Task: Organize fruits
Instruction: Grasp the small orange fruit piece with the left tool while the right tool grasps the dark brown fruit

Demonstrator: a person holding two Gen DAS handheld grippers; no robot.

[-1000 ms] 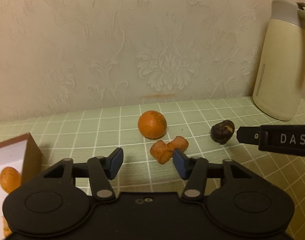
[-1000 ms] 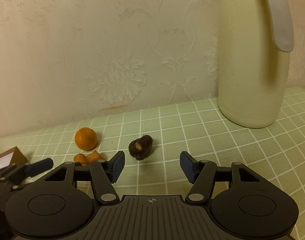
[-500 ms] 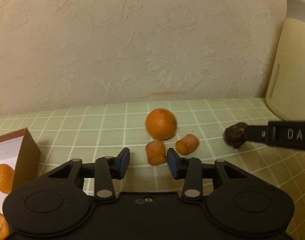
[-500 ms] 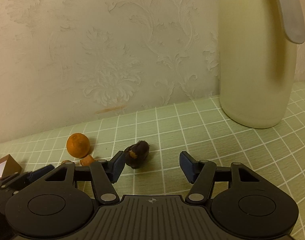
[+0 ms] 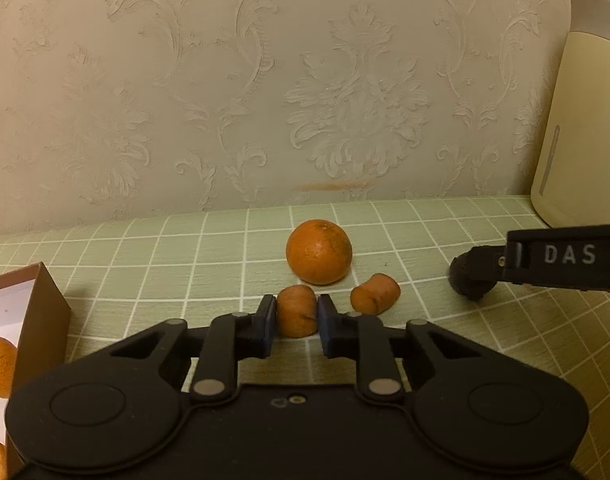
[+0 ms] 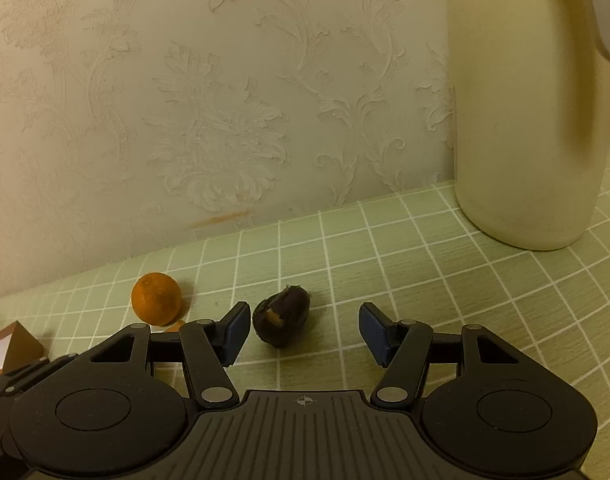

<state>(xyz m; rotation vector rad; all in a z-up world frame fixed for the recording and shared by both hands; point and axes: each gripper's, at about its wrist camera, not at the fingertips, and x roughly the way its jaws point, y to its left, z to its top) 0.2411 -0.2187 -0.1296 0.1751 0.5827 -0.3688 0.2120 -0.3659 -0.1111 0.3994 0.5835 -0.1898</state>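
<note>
Table, covered by a green cloth gridded in white. Resting on it: a round orange; two small orange pieces, one just in front of the orange, the other beside it to the right; a dark fruit farther right; a cream jug by the wall; a brown box at the left edge.

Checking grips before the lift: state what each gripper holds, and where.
Left gripper: small orange piece, pinched across its sides by the fingers. Right gripper: nothing; the dark fruit lies untouched between its open fingers.
</note>
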